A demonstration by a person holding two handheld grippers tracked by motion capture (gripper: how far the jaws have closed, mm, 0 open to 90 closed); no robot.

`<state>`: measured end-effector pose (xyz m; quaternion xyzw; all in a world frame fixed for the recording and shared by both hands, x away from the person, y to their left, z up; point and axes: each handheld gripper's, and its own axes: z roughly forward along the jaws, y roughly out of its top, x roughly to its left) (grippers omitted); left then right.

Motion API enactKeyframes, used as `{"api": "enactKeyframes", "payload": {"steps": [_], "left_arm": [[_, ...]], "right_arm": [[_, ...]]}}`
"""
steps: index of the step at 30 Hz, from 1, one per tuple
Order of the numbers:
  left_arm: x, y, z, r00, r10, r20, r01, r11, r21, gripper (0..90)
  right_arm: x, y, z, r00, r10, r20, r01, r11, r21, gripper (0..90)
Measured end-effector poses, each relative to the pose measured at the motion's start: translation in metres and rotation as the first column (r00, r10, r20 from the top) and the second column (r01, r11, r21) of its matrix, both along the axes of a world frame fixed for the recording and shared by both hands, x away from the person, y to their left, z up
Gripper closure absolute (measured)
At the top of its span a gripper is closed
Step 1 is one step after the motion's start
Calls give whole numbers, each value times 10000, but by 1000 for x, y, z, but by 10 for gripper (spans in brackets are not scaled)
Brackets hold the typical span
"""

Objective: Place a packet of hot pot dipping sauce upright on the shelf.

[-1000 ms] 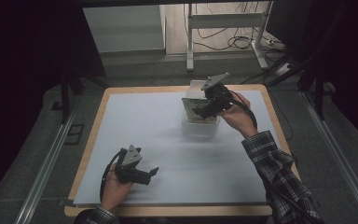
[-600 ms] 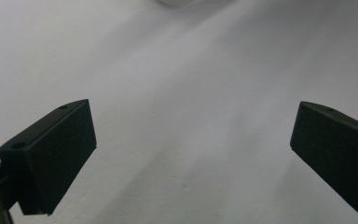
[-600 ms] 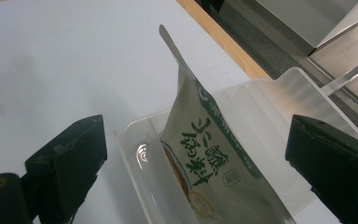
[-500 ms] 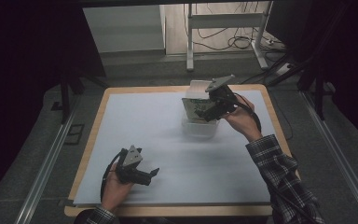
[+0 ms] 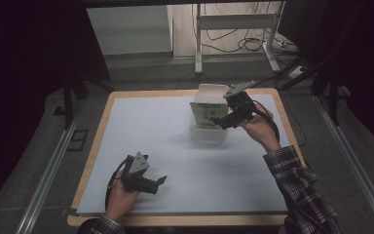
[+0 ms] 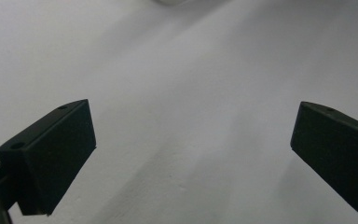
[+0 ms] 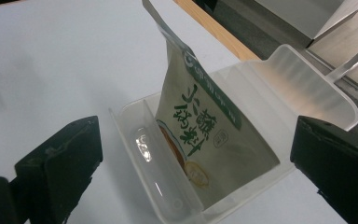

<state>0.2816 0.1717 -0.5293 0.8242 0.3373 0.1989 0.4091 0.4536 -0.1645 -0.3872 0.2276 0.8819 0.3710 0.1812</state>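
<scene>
The clear tub (image 5: 209, 134) sat far right near the table (image 5: 97, 131) edge, wide bare sheet to its left. A green-lettered pouch (image 7: 200, 130) leaned inside it. The right gripper (image 5: 224, 122) beside it and left gripper (image 5: 161, 181), near left, both gaped empty.

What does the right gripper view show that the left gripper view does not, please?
Right gripper view alone: a snack pouch standing tilted in a clear plastic box, lid open, between the right tongs, jaws apart. Left gripper view alone: the left tongs, jaws wide, holding nothing. Both share the white table cover.
</scene>
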Motion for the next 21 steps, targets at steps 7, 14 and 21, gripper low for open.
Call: {"api": "enactKeyframes", "payload": {"steps": [7, 14, 21], "left_arm": [[0, 0, 0, 10000, 13, 3, -13, 10000, 35, 1], [0, 0, 0, 10000, 5, -12, -5, 10000, 97, 1], [0, 0, 0, 10000, 4, -7, -4, 9999, 119, 1]], "right_arm": [[-3, -8, -6, 9999, -148, 79, 147, 9998, 115, 17], [-5, -15, -11, 9995, -299, 63, 297, 9992, 285, 15], [-11, -28, -17, 9983, -577, 9, 576, 9970, 508, 15]]}}
